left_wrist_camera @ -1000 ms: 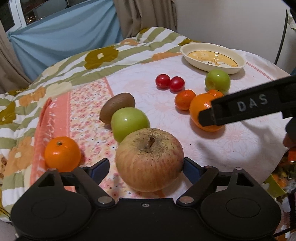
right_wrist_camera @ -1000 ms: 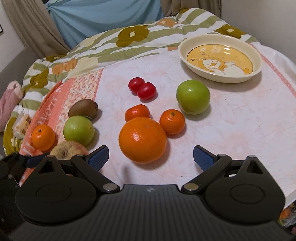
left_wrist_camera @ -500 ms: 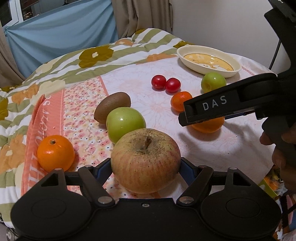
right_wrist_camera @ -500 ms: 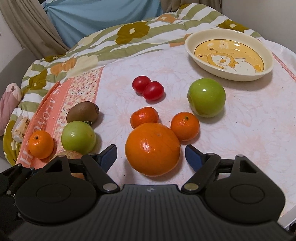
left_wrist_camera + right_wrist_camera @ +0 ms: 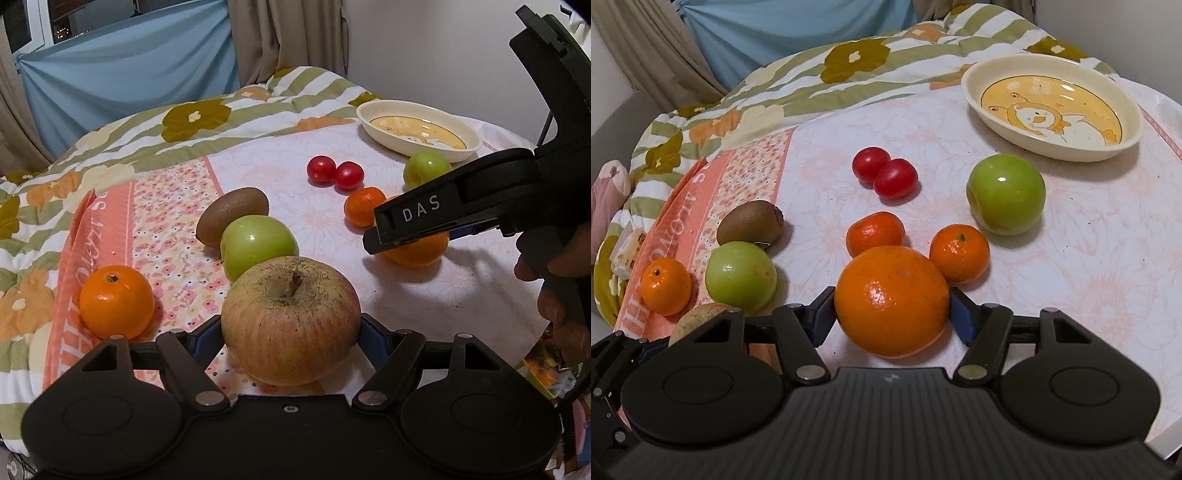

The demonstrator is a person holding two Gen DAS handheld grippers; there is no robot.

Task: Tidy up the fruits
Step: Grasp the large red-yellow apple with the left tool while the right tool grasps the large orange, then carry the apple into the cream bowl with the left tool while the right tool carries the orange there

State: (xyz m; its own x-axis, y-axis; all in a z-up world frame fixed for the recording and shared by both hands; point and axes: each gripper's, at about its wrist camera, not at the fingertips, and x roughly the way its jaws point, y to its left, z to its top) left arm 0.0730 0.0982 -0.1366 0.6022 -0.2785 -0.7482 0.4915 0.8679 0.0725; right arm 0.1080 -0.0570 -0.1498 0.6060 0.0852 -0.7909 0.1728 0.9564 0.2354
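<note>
My left gripper (image 5: 291,332) is shut on a large russet apple (image 5: 291,320) that rests on the cloth. My right gripper (image 5: 892,314) is shut on a big orange (image 5: 891,299), also on the cloth; it shows in the left wrist view (image 5: 415,251) under the right gripper's black finger (image 5: 413,218). Behind the big orange lie two mandarins (image 5: 875,232) (image 5: 959,253), a green apple (image 5: 1005,194) and two red cherry tomatoes (image 5: 884,174). A cream bowl (image 5: 1052,107) with a bear picture stands at the far right, with nothing in it.
A second green apple (image 5: 258,245), a kiwi (image 5: 232,214) and a mandarin (image 5: 116,301) lie near the russet apple. The floral cloth (image 5: 1089,280) ends at the table edge on the right. Blue fabric and curtains hang behind.
Both grippers have closed: the left on the russet apple, the right on the big orange. The right gripper moved forward around the orange.
</note>
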